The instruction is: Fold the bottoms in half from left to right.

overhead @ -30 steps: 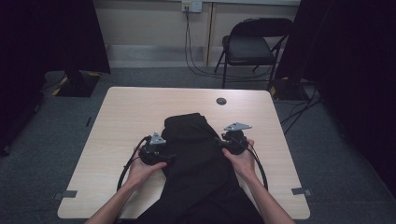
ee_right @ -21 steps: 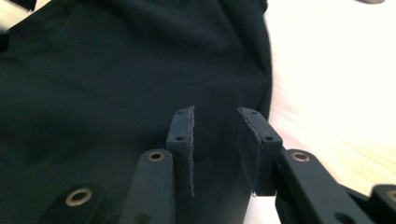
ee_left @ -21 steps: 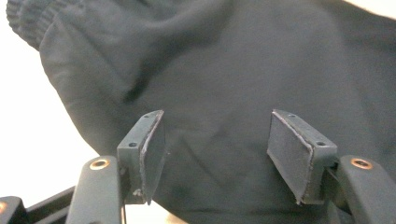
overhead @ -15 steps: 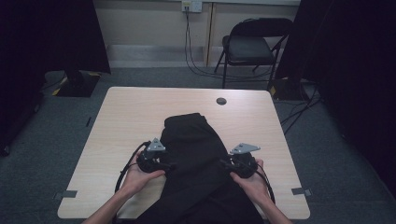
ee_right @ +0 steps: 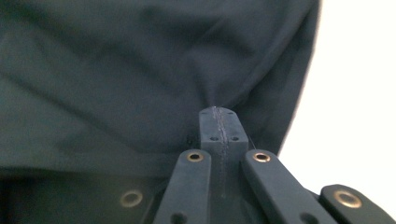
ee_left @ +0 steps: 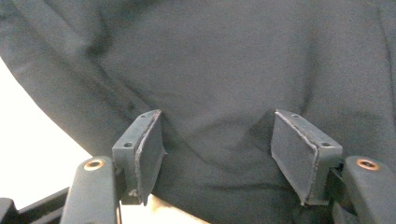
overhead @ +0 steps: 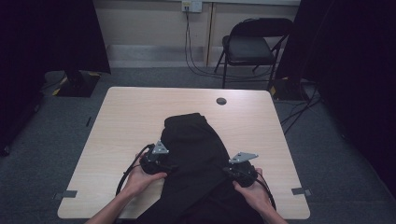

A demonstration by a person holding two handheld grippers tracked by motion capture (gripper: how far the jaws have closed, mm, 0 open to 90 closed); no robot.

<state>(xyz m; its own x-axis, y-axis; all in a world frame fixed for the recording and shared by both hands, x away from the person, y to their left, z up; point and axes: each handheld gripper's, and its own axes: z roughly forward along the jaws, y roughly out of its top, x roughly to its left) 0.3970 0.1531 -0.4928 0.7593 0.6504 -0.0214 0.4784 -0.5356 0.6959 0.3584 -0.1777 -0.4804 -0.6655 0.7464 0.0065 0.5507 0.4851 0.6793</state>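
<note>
A light wooden desk (overhead: 126, 140) is seen from above, standing on a grey carpet (overhead: 42, 140). Behind the desk a black folding chair (overhead: 250, 44) is placed near the wall, and cables (overhead: 194, 56) hang down from a socket there. A black garment (overhead: 196, 163) is spread on the near half of the desk, in the middle; its far end lies towards the centre of the desk and its near part runs over the near edge, between the person's forearms. A small round dark cap (overhead: 221, 101) is set in the desk top, well apart from the garment, towards the far edge. The left gripper (overhead: 164, 164) is held at the left edge of the garment. In the left gripper view its jaws are seen standing wide apart, with the cloth (ee_left: 210, 93) bulging between them, and the pads (ee_left: 148, 149) are not pressed together on it. The right gripper (overhead: 229, 171) is held at the right edge of the garment. In the right gripper view its jaws are closed fully against each other, and a fold of the cloth (ee_right: 140, 70) is drawn in to their tip, so the garment is pinched there; these jaws have just been closing. Both grippers are held by the person's hands, the left hand (overhead: 140, 179) and the right hand (overhead: 250, 191), low on the desk.
</note>
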